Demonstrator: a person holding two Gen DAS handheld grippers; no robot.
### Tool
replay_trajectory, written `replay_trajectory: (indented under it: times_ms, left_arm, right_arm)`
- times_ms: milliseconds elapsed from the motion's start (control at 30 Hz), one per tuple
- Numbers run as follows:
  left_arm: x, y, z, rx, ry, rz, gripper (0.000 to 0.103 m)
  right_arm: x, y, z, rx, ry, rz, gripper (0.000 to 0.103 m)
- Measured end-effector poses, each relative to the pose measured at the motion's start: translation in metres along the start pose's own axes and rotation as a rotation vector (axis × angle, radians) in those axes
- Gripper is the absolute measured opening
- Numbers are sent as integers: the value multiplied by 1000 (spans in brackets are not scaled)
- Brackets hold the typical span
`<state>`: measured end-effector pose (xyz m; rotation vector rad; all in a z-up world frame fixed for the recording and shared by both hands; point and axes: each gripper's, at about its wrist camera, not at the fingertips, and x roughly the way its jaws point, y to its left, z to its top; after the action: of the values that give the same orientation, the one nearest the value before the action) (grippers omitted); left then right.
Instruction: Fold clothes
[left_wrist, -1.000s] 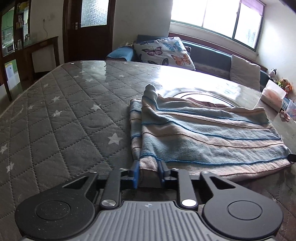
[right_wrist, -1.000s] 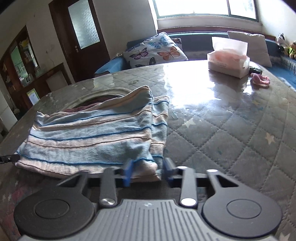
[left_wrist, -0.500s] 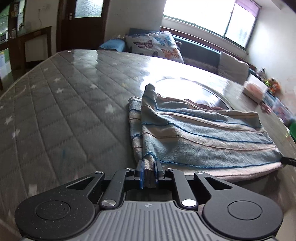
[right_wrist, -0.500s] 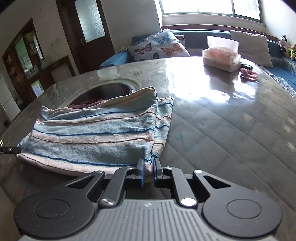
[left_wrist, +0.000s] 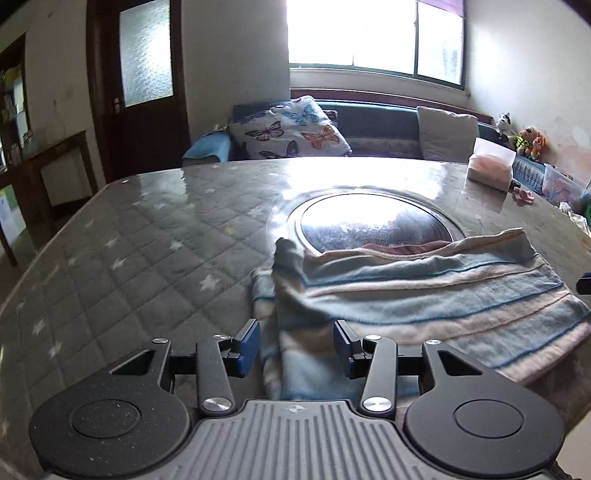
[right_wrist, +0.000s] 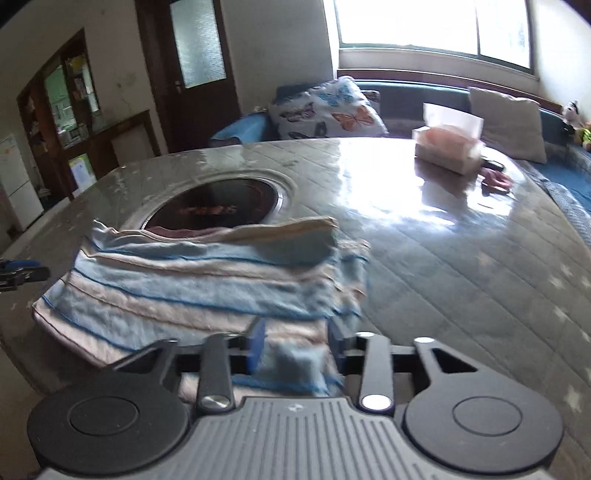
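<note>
A folded cloth with light blue and pale pink stripes (left_wrist: 424, 295) lies on the quilted grey table cover, its near edge hanging over the table's front edge. It also shows in the right wrist view (right_wrist: 207, 280). My left gripper (left_wrist: 295, 345) is open, its blue pads standing either side of the cloth's near left corner. My right gripper (right_wrist: 295, 341) is open around the near right corner. Neither holds the cloth.
A round glass hob (left_wrist: 373, 225) is set in the table (left_wrist: 129, 258) behind the cloth. A tissue box (right_wrist: 448, 153) and a small pink item (right_wrist: 496, 179) sit at the far right. A sofa with a butterfly pillow (left_wrist: 291, 129) stands beyond.
Both grippers were shut on the cloth's near corners half a second ago. Both have opened and let the cloth go, and it now rests folded on the table.
</note>
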<state>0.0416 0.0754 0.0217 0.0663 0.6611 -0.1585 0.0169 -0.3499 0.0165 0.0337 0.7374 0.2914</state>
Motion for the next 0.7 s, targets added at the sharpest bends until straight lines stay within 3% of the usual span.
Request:
replay_trajectory:
  times_ms: [33,133,167,200,267,400,500,567,700]
  left_arm:
    - [6,-2,2,5,1,-13,36]
    - [23,-7,5,26,4,-41,33]
    - [28,-8,5,37,3,-53,33]
    - [33,-8,6,41,9,-47,33]
    - [44,-8,6,48,22,-27,33]
    - [62,6,3,-12,65,16,37]
    - [57,16,3,-60,50,13,45]
    - [52,19,5,-69,34,30,56]
    - [50,22,12,-67,-2,82,97]
  right_arm:
    - [7,2,2,-4,0,9,41]
    - [27,9,7,-18,-1,34,57]
    - [33,10,8,-23,-3,41,58]
    - [39,12,9,-30,-6,44,59]
    - [50,14,9,-39,-12,46,73]
    - [67,17,7,-48,-32,61,82]
    - [73,21,2,-83,-62,56,91]
    - [76,22,-2,-106,-71,68,101]
    - [77,23,-2,-116,-63,81,103]
